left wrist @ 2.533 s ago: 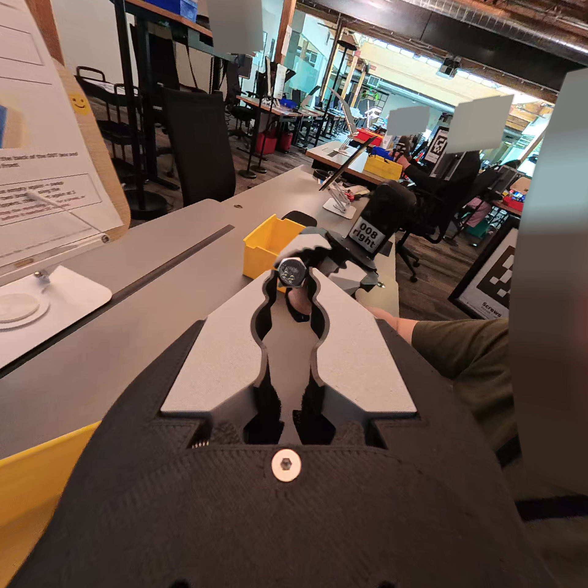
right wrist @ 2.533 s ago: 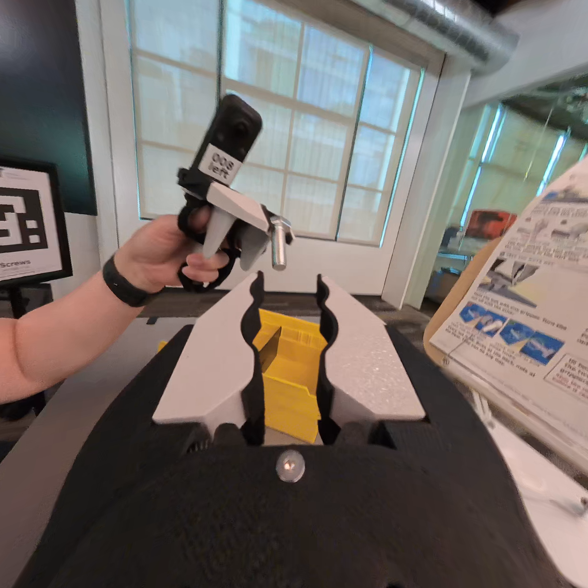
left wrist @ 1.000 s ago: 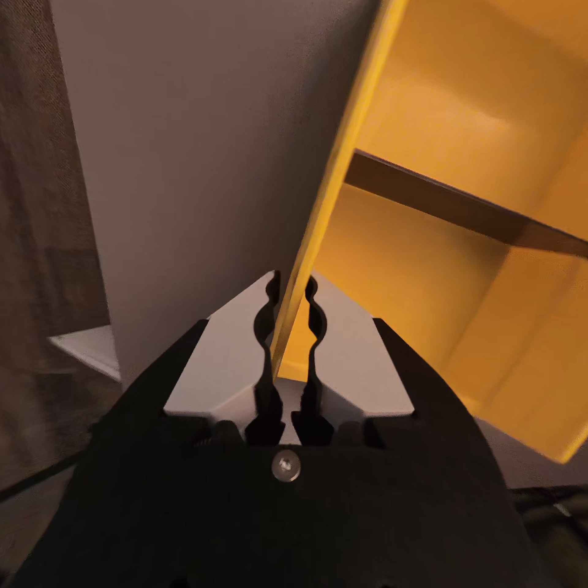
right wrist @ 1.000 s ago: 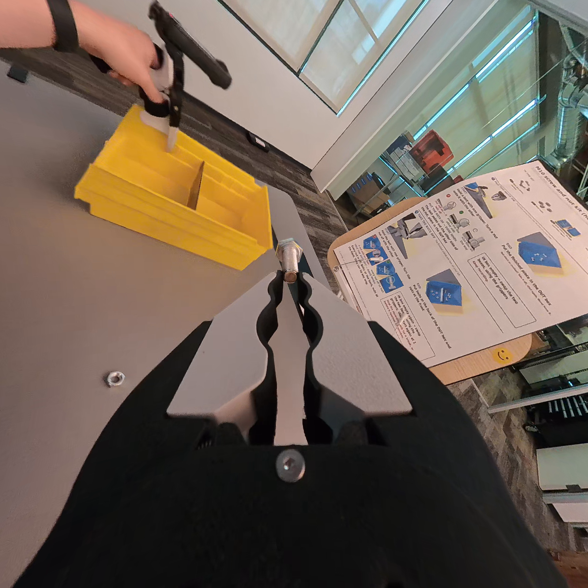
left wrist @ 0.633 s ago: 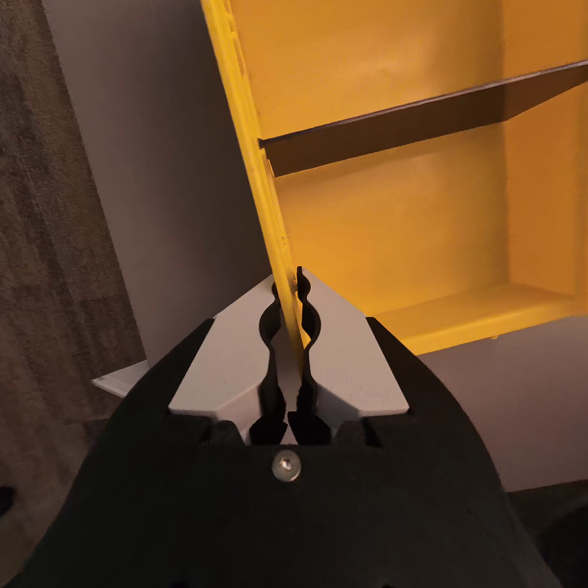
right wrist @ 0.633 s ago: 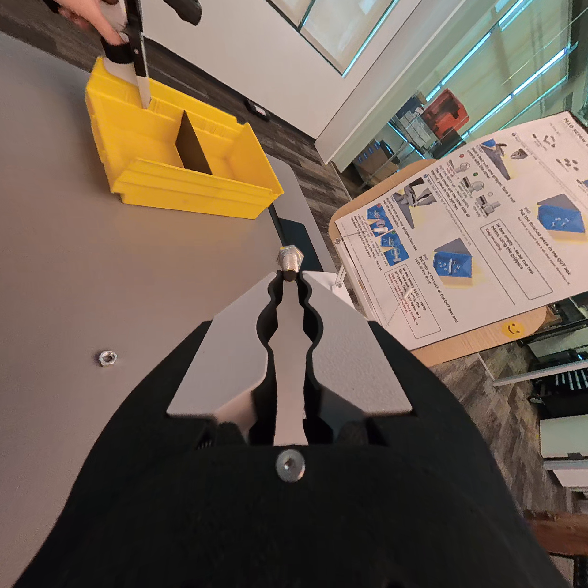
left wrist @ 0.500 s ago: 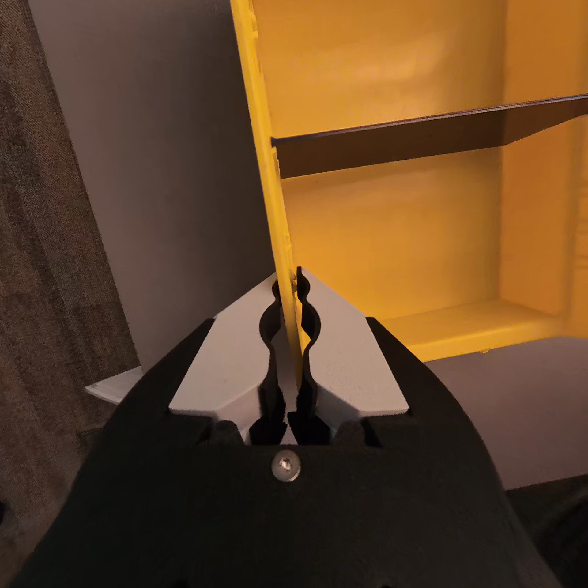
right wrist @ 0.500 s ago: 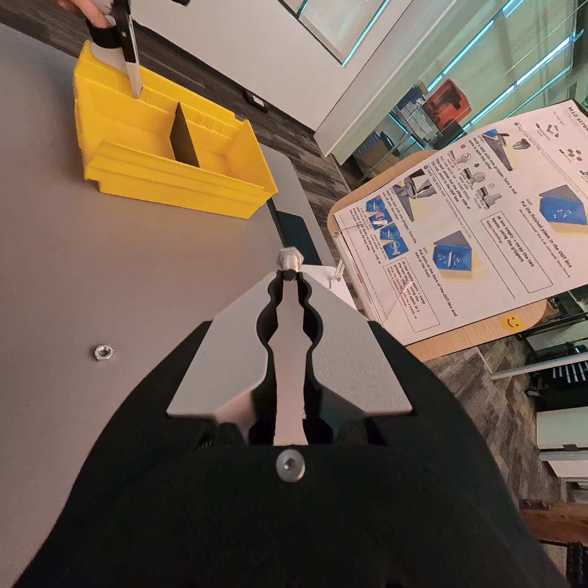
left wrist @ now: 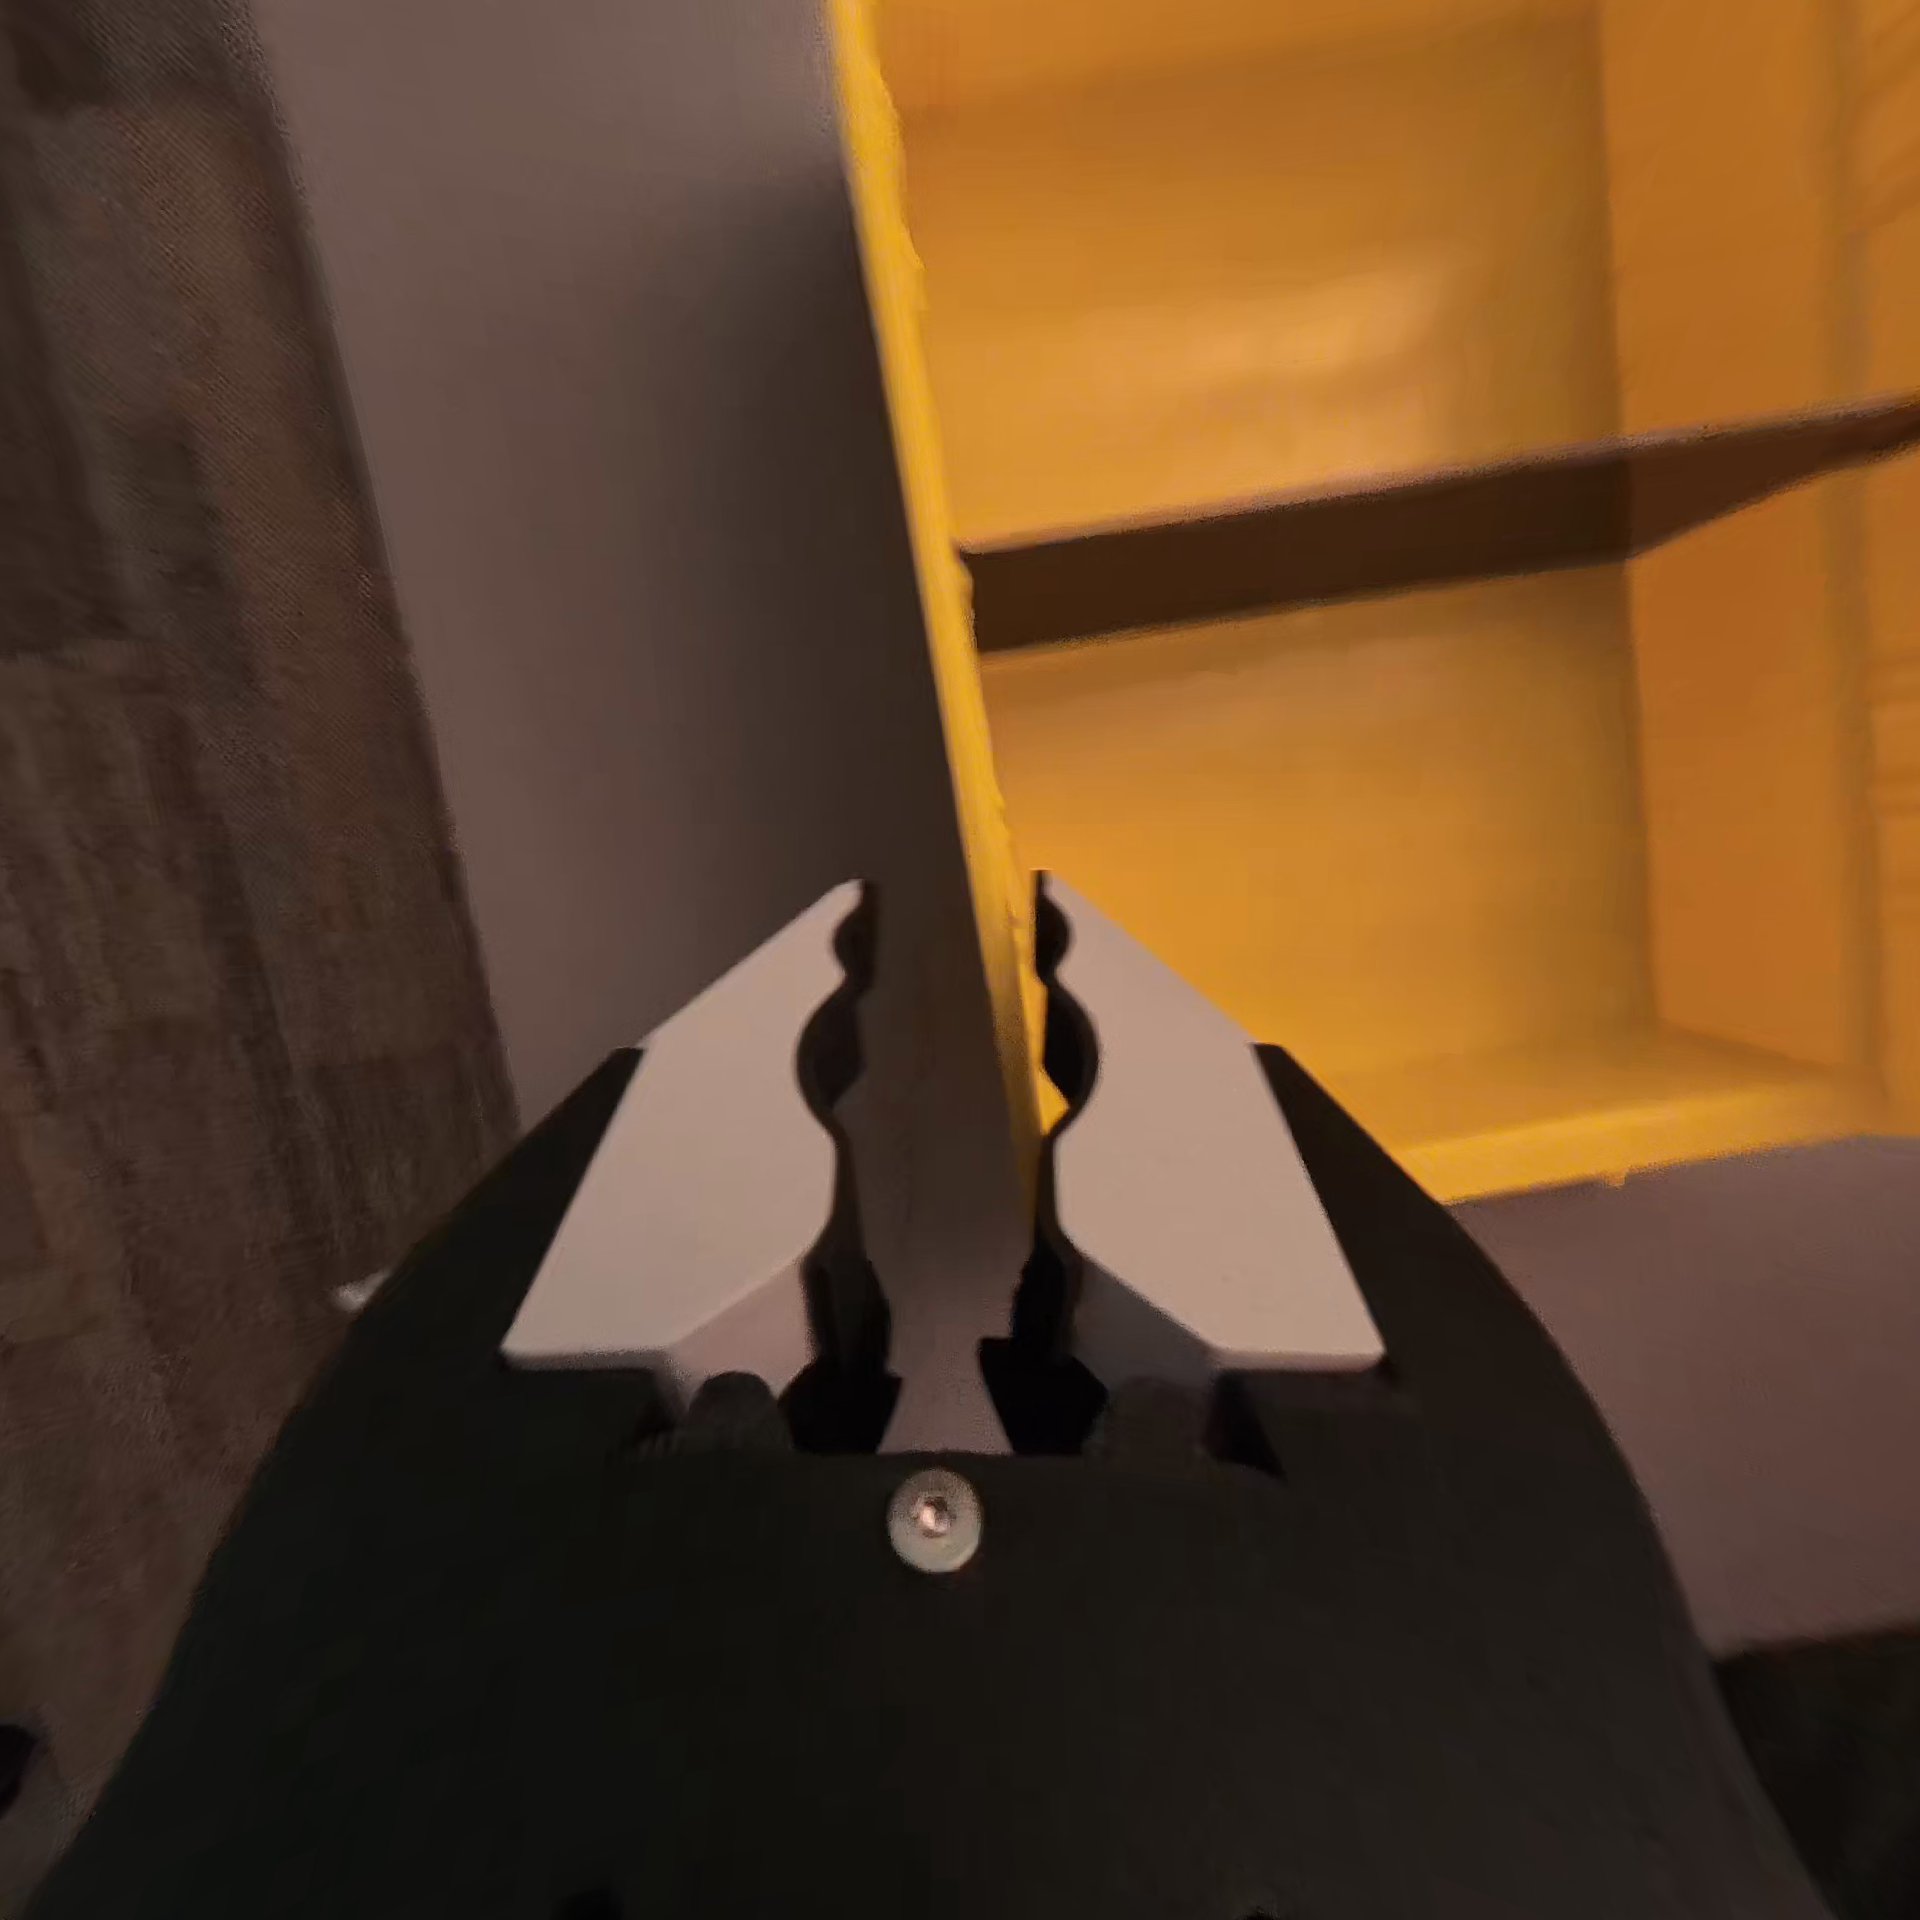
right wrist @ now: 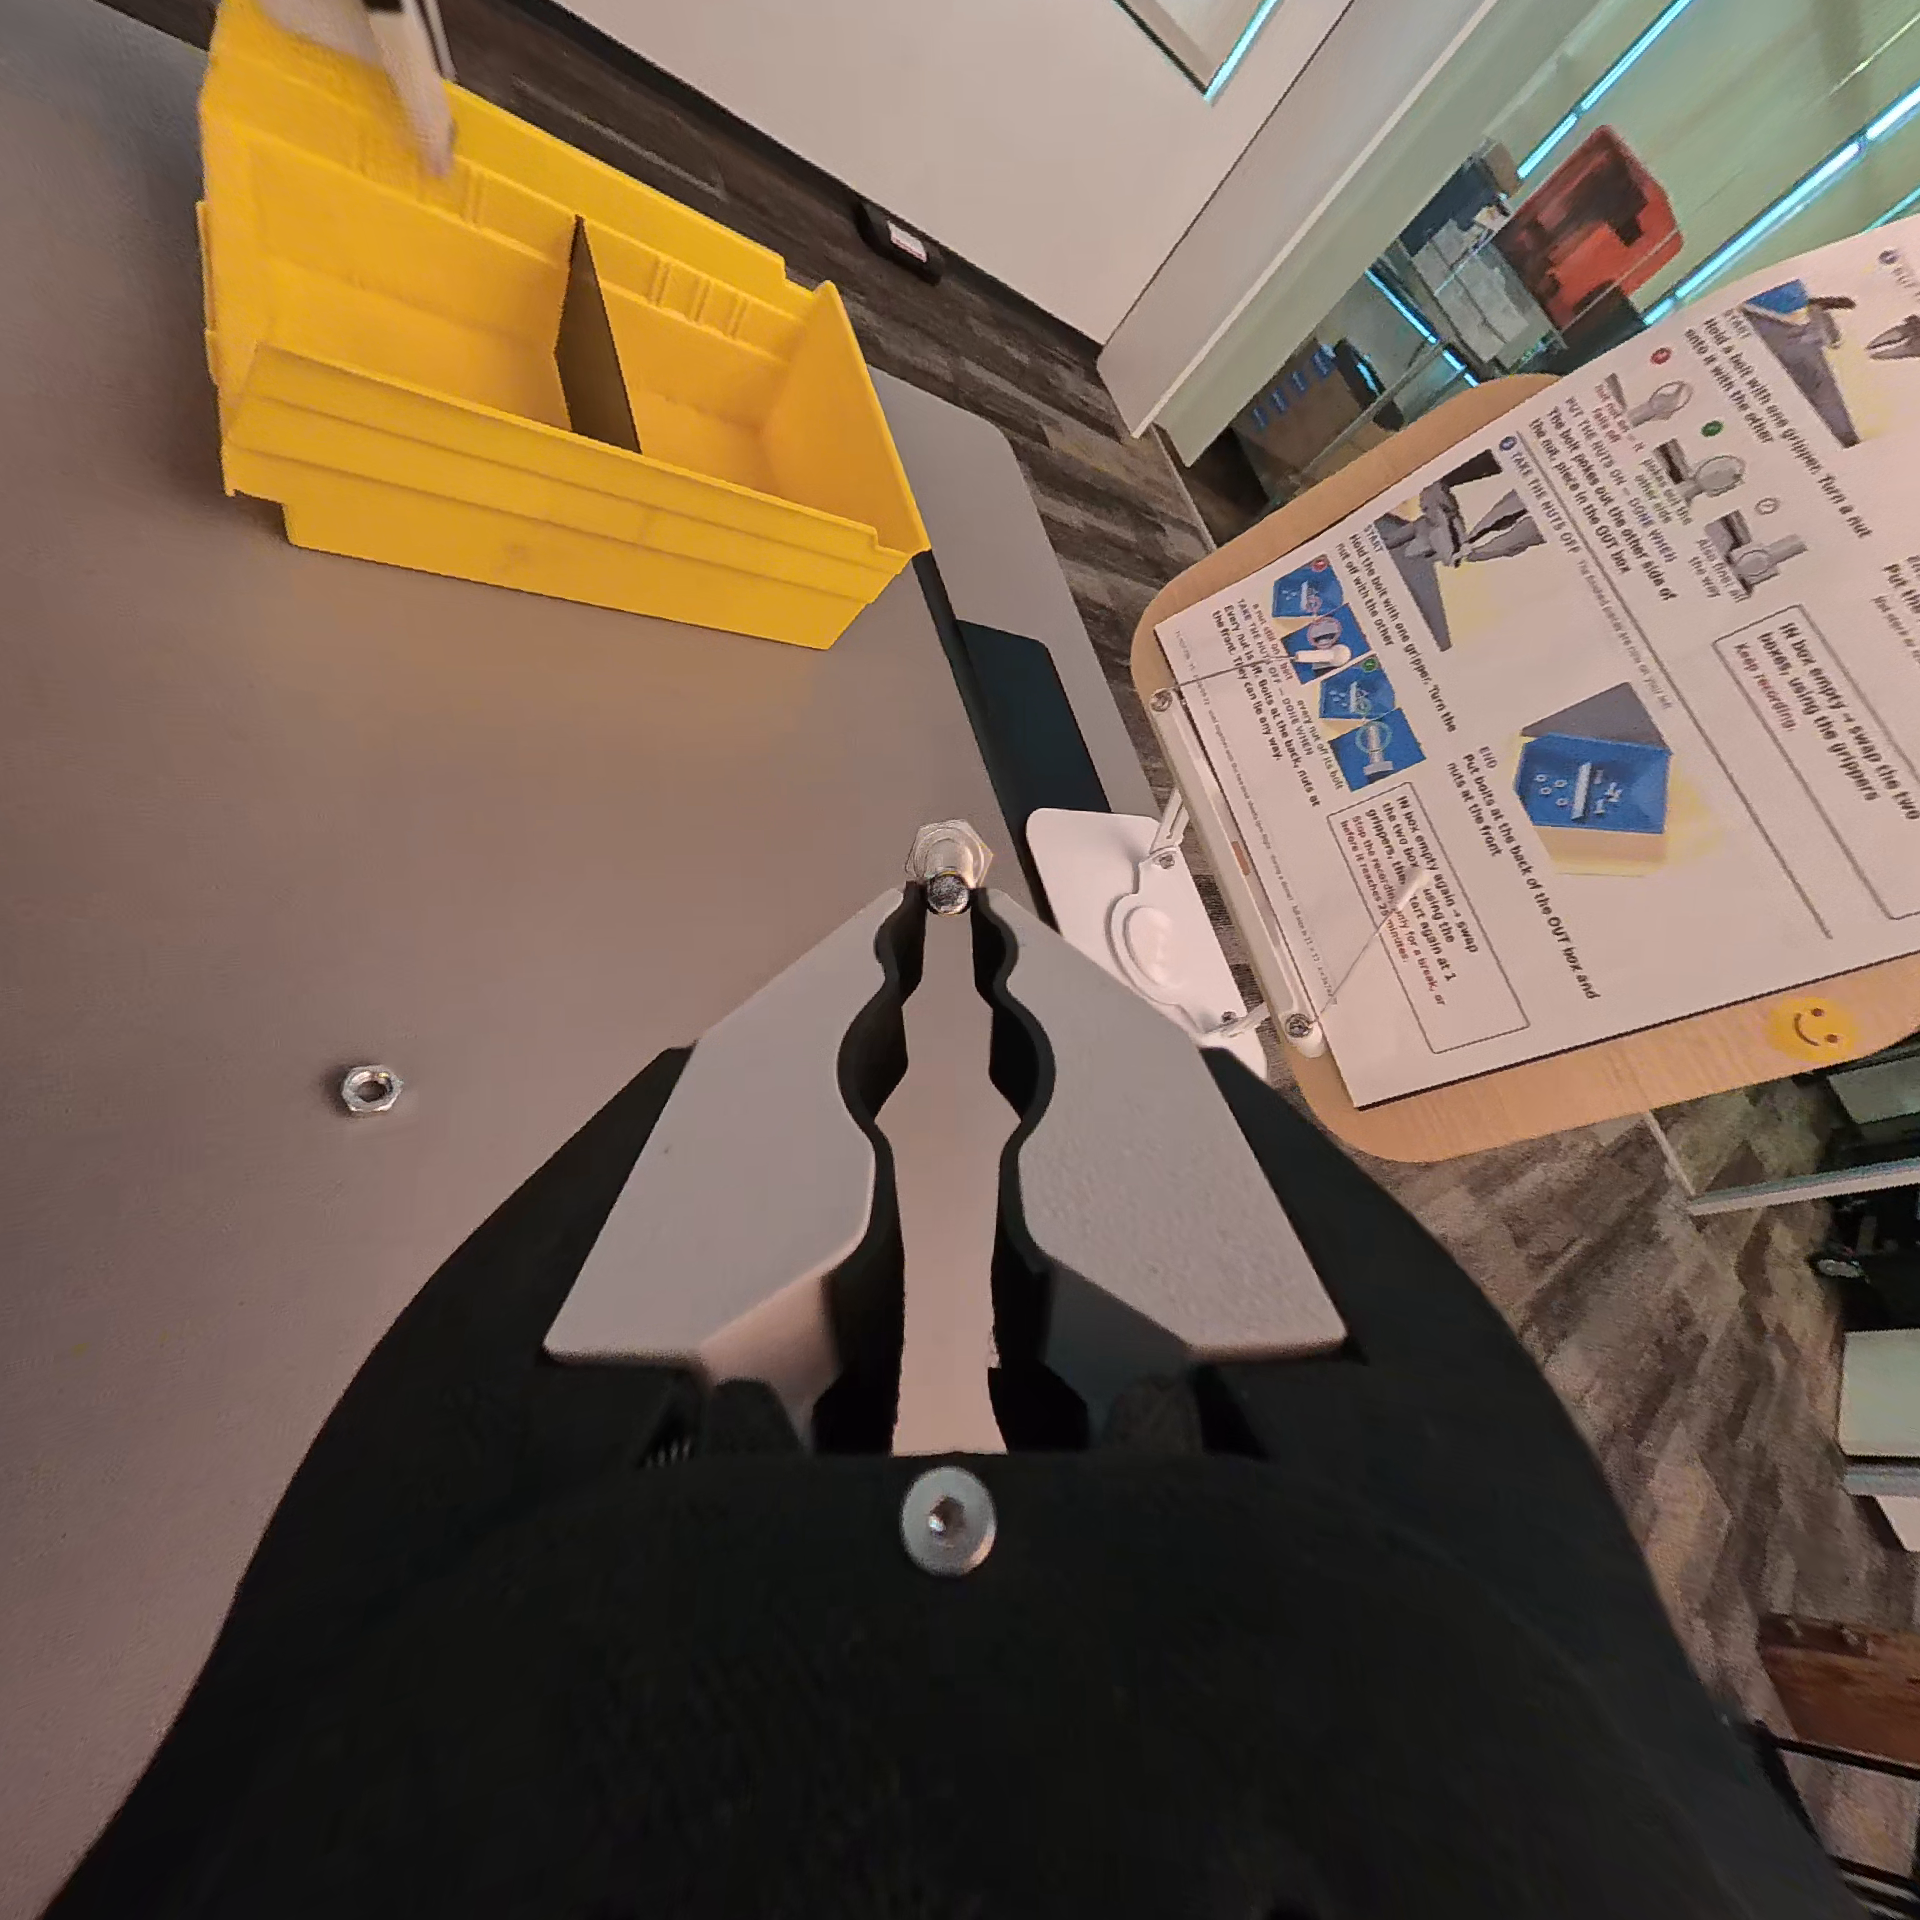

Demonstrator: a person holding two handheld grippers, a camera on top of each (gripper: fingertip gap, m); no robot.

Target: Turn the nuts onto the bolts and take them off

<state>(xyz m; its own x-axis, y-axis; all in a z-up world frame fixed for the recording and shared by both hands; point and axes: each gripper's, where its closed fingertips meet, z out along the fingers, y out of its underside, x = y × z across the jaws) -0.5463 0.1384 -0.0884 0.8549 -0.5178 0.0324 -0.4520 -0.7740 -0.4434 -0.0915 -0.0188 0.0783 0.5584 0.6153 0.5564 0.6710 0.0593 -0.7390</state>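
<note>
The right gripper (right wrist: pixel 948 891) is pinching a bolt (right wrist: pixel 948 871) at the very tips of its fingers, the shank end-on to the camera and the hex head pointing away over the grey table (right wrist: pixel 312 831), so the grip is narrow and shallow. One loose nut (right wrist: pixel 371 1089) is lying flat on the table to the left of that gripper, well apart from the yellow bin (right wrist: pixel 540 499), whose two compartments, split by a dark divider (right wrist: pixel 597 353), are looking empty as far as these views show. The left gripper (left wrist: pixel 951 904) is standing with its fingers parted and straddling the bin's side wall (left wrist: pixel 935 623) — the wall is running up between them close to the right finger, and through the motion blur it is unclear whether that finger is touching it. In the right wrist view only the tip of one of its fingers (right wrist: pixel 421 94) is showing, at the bin's far corner. Judging from this, the step in hand is letting go of the bin and getting the left gripper over to the nut. To do it well, the left fingers should be clearing the wall fully before lifting — a snag would drag the bin. The nut is thin and flat, so coming down on it square across two flats seems wise. Meanwhile the bolt wants holding steady, since a tip grip may let it pivot once the nut is pressing on the thread.
</note>
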